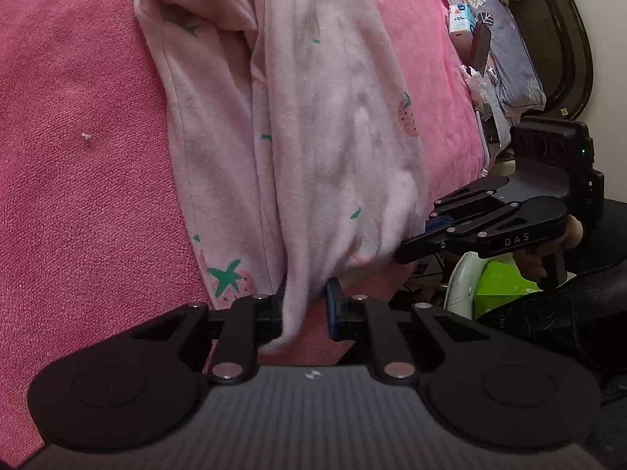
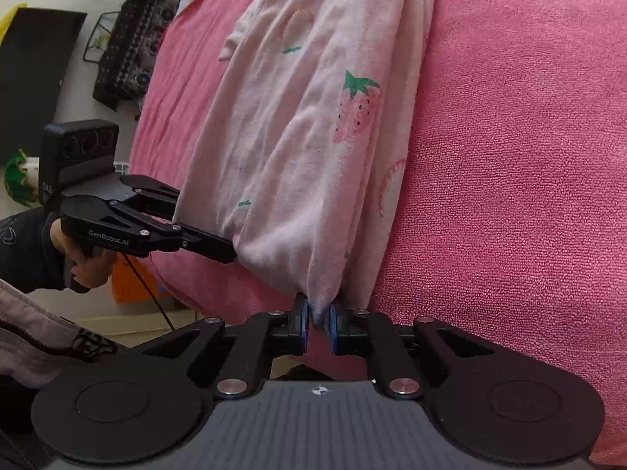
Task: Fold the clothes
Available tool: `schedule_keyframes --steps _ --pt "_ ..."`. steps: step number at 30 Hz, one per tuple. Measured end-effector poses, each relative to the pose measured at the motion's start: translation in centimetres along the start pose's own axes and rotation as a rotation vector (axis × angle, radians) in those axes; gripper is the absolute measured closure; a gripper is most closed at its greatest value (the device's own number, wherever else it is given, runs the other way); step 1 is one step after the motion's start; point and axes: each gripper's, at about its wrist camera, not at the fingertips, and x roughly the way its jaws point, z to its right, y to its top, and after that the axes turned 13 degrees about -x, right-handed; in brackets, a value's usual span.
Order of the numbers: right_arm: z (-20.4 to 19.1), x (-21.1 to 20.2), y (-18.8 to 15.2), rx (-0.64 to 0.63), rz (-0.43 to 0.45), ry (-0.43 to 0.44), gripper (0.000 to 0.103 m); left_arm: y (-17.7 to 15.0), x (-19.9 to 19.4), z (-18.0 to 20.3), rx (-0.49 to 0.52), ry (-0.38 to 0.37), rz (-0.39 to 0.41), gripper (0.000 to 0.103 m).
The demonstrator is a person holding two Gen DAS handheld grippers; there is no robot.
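1. The left gripper (image 1: 303, 309) stands with a clear gap between its jaws. A thin corner of the garment (image 1: 313, 125) hangs in this gap against the left finger; the blue pad (image 1: 333, 309) on the right finger is apart from the cloth, so the jaws are released.
2. The right gripper (image 2: 318, 323) has its two blue pads (image 2: 303, 323) close together. A pointed tip of the garment (image 2: 313, 137) goes down between them. A narrow gap shows below the tip, and I cannot tell if the pads press the cloth or only stand beside it.
3. In the left view the right gripper (image 1: 407, 250) touches the near right corner of the garment. In the right view the left gripper (image 2: 231, 252) touches the near left corner.
4. The garment lies on the bed (image 1: 78, 156), with its near edge at the bed edge. Its long axis runs away from the grippers toward the far side.
5. The garment is soft pale pink fleece with strawberry prints and green leaves, with long folds and a seam along its length.
6. The bed cover is rough, deep pink terry cloth.
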Motion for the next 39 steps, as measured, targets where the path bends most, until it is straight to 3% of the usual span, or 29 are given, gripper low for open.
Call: schedule_keyframes --steps 2,4,5,6,10,12,15,17,20,23,25,28,31,35,39 --pt "0.1 -0.1 -0.1 0.013 0.010 0.010 0.089 0.0 -0.5 -0.4 0.006 0.000 -0.001 0.077" --pt "0.1 -0.5 0.1 0.000 0.013 0.021 0.079 0.2 -1.3 0.0 0.015 0.034 0.001 0.076" --pt "-0.1 -0.8 0.2 -0.016 0.019 0.026 0.060 0.3 -1.8 0.2 0.024 0.062 0.004 0.070" --pt "-0.3 -1.0 0.4 -0.036 0.025 0.030 0.050 0.3 -2.1 0.3 0.035 0.080 0.007 0.069" --pt "-0.3 -1.7 0.8 -0.081 -0.005 -0.016 0.041 -0.6 -3.7 -0.7 -0.002 0.081 0.032 0.068" --pt "0.1 -2.2 0.4 -0.059 -0.030 -0.042 0.039 -0.8 -4.5 -1.5 -0.042 0.105 0.046 0.067" --pt "1.5 -3.8 -0.9 0.001 -0.050 -0.103 0.038 -1.6 -5.9 -2.1 -0.053 0.205 0.035 0.063" --pt "1.9 -5.4 -1.0 0.011 -0.040 -0.197 0.038 -1.9 -7.5 -2.4 -0.055 0.275 0.056 0.063" --pt "1.8 -7.8 0.7 -0.054 0.015 -0.371 0.039 -0.7 -10.6 -1.8 -0.007 0.381 0.154 0.062" --pt "2.0 -10.1 4.7 -0.192 0.118 -0.495 0.043 3.6 -13.2 0.6 0.105 0.376 0.291 0.062" --pt "2.2 -10.8 8.2 -0.251 0.215 -0.507 0.044 7.3 -13.6 3.1 0.202 0.341 0.370 0.058" --pt "2.6 -10.9 13.4 -0.277 0.338 -0.491 0.047 12.8 -12.4 7.5 0.321 0.257 0.486 0.042" --pt "3.3 -9.6 18.1 -0.288 0.399 -0.464 0.050 17.7 -9.3 9.8 0.343 0.247 0.579 0.037" --pt "4.1 -7.0 21.2 -0.318 0.376 -0.480 0.057 21.1 -5.0 10.1 0.272 0.273 0.559 0.037" --pt "5.0 -5.3 21.5 -0.264 0.384 -0.429 0.059 20.5 -1.8 10.8 0.348 0.329 0.514 0.037"
